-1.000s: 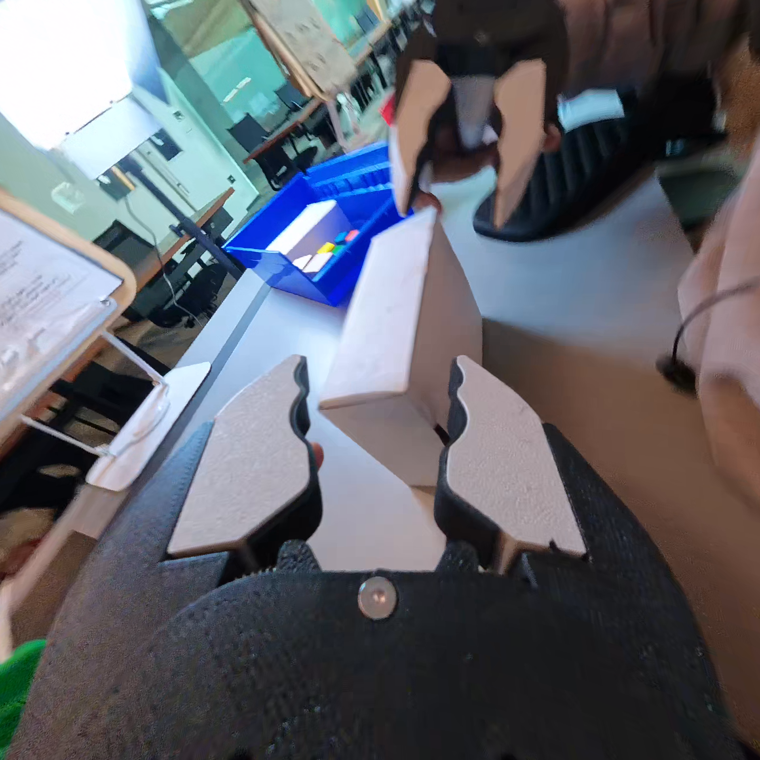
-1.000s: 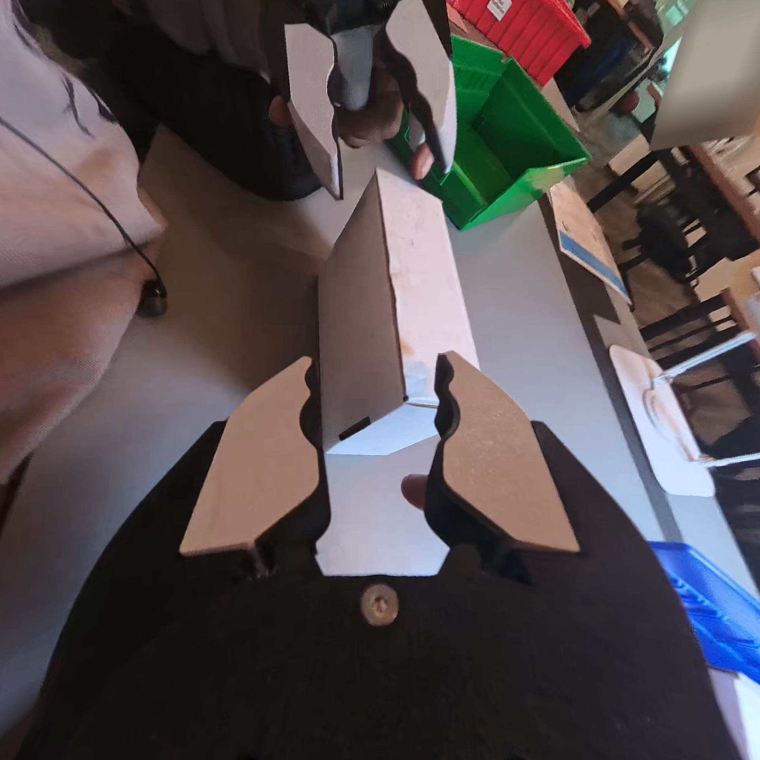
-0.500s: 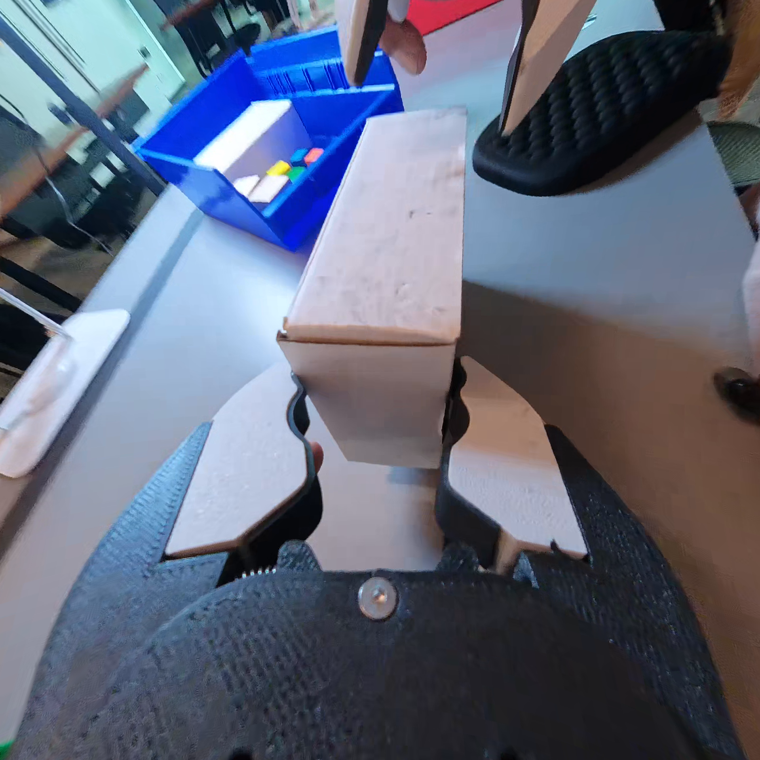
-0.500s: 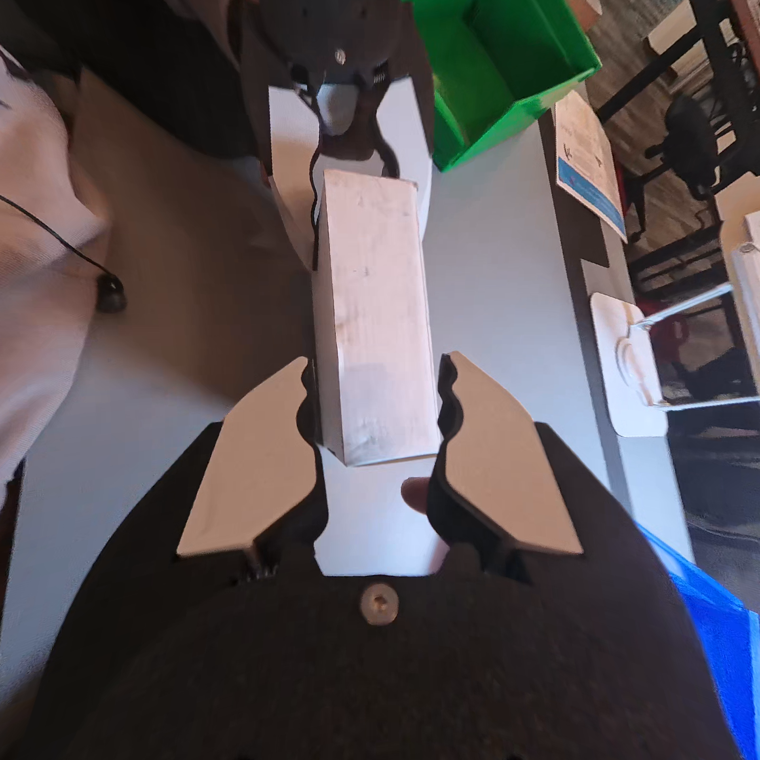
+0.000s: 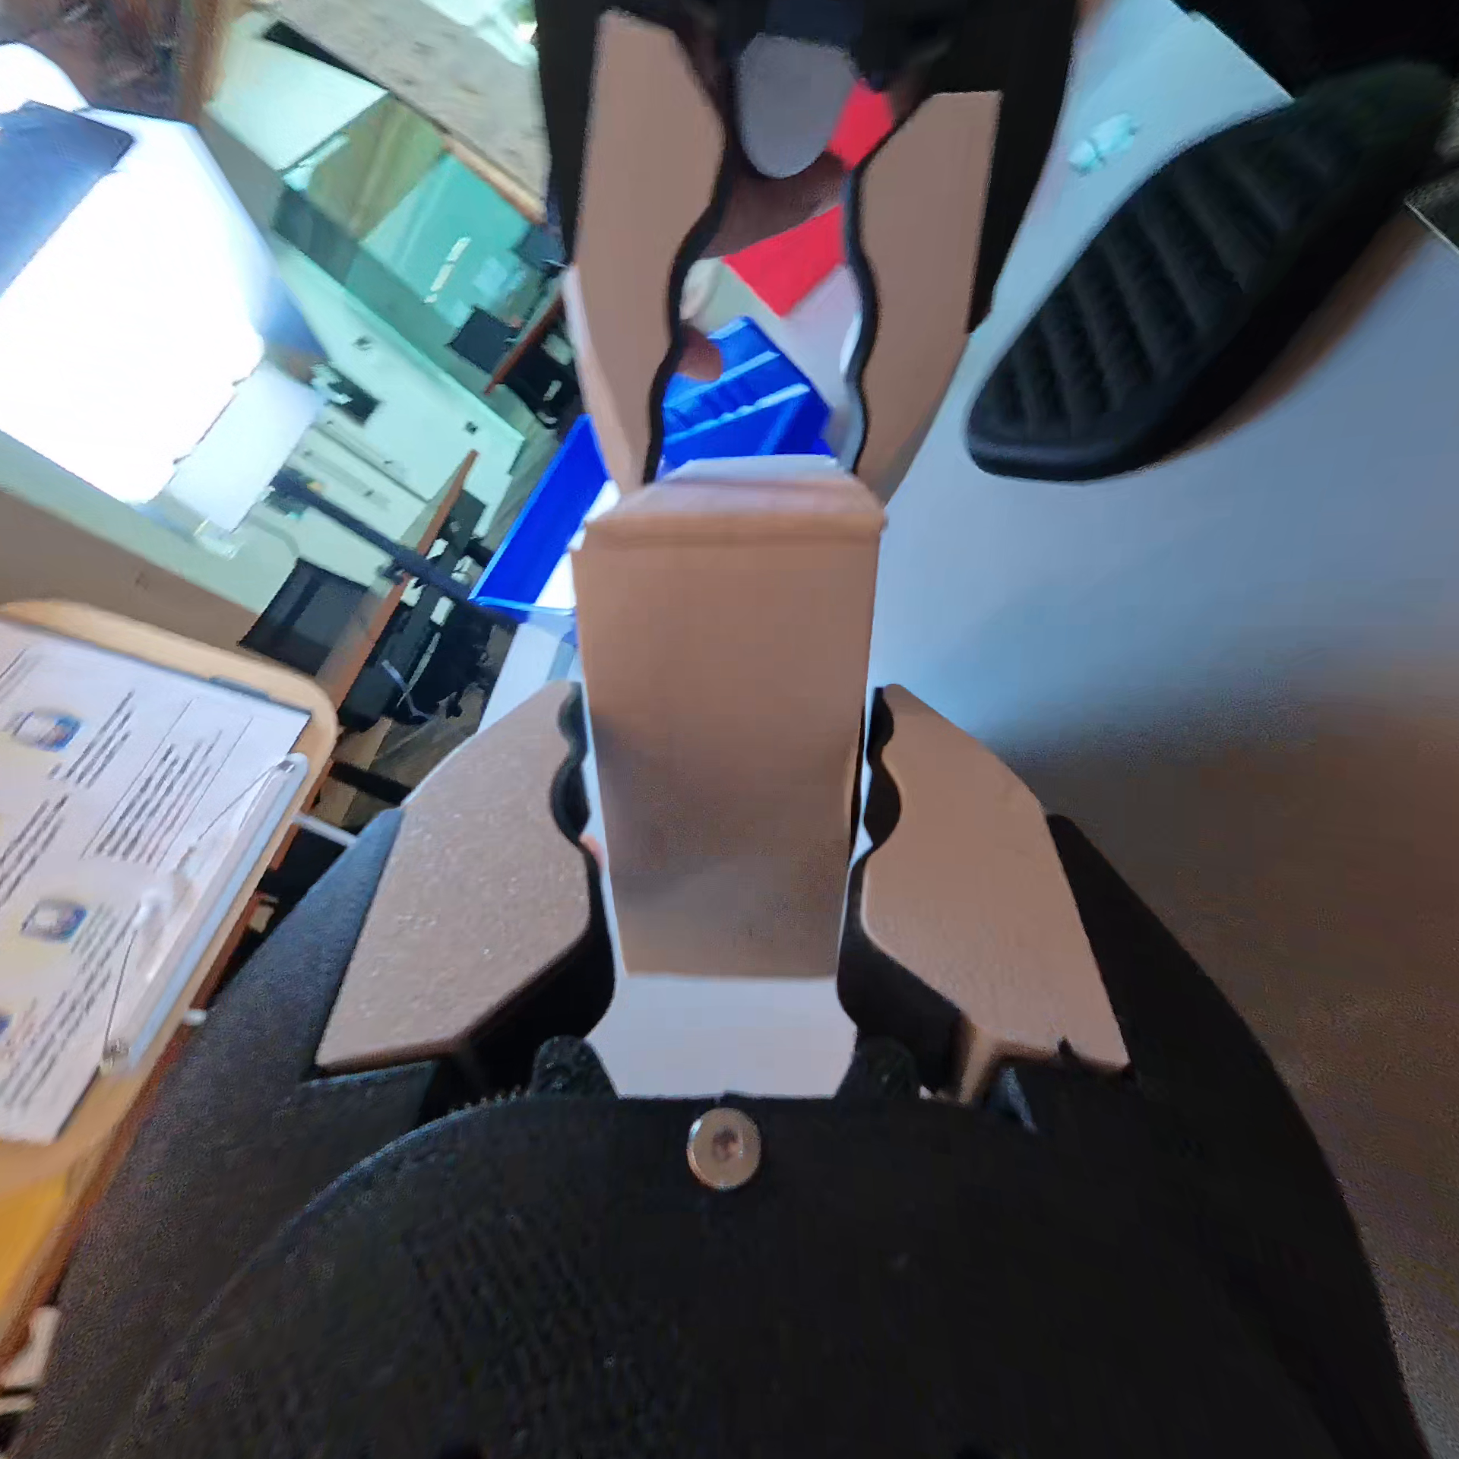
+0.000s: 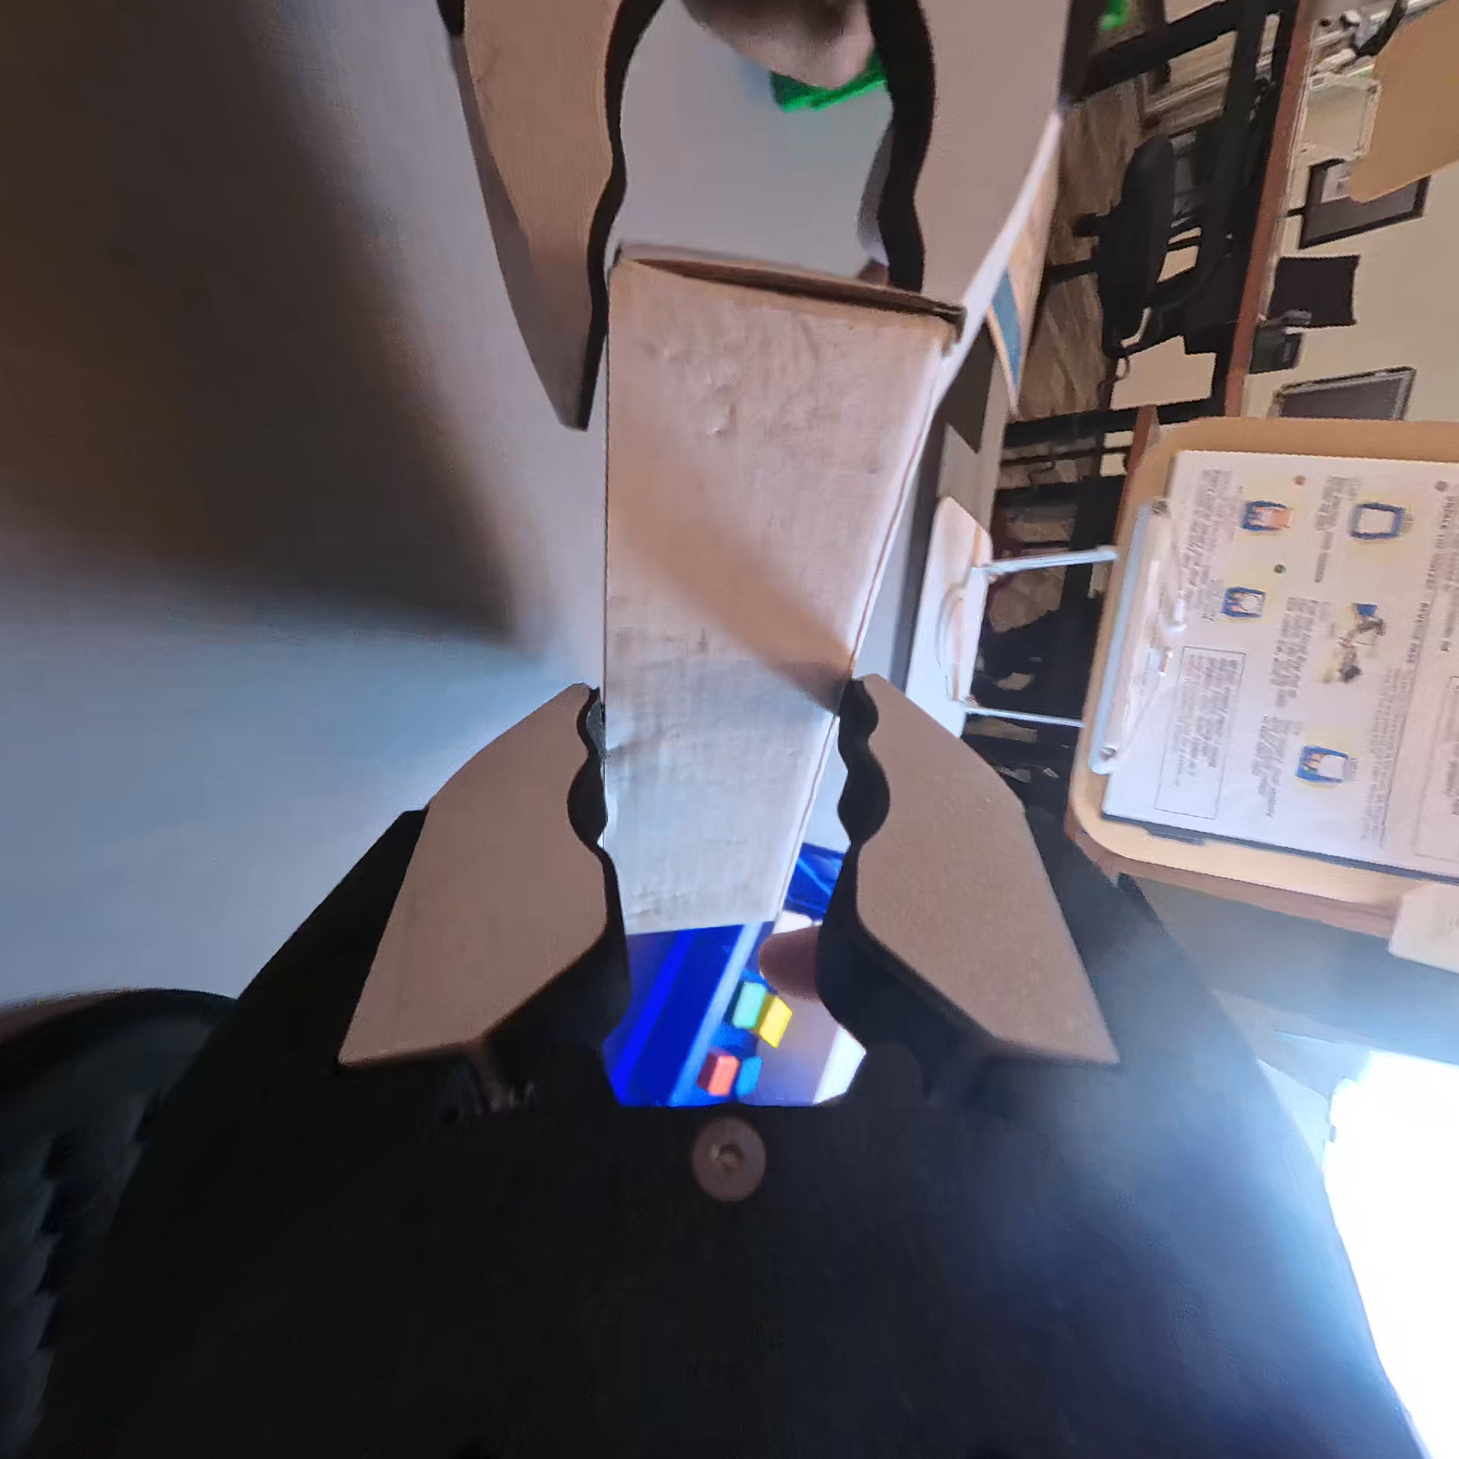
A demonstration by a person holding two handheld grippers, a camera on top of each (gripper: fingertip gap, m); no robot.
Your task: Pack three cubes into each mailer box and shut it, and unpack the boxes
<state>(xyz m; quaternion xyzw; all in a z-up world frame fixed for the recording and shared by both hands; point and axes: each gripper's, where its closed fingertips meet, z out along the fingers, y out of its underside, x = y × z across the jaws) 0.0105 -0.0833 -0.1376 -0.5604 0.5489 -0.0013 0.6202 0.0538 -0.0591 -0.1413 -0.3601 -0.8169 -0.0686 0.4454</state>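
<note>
The left gripper [image 5: 722,797] has its two fingers pressed against the long sides of the mailer box [image 5: 722,710], pinching one end of it, so the box runs straight out ahead from between the fingers. At the far end of that same box the right gripper [image 5: 758,331] faces back toward it, its tan fingers [image 5: 631,260] standing on either side of the box's end. From the right gripper's [image 6: 722,782] own camera the picture matches: its fingers sit tight against both sides of the near end of the mailer box [image 6: 750,553], clamping it, and the box stretches away to the left gripper [image 6: 750,181] at the other end. The box is shut, its flaps closed, and it hangs between the two grippers above the grey table [image 5: 1145,631] rather than resting on it. Just under the right gripper, seen through the gap behind its fingers, lies the blue bin [image 6: 671,1018] with several coloured cubes [image 6: 762,1014] in it; in the left wrist view that bin [image 5: 545,537] shows beyond the box, to the left of it. Farther off, past the table's edge, a clipboard with printed sheets [image 6: 1279,647] leans on a stand. A bit of a green bin [image 6: 821,87] peeks out beyond the left gripper.
</note>
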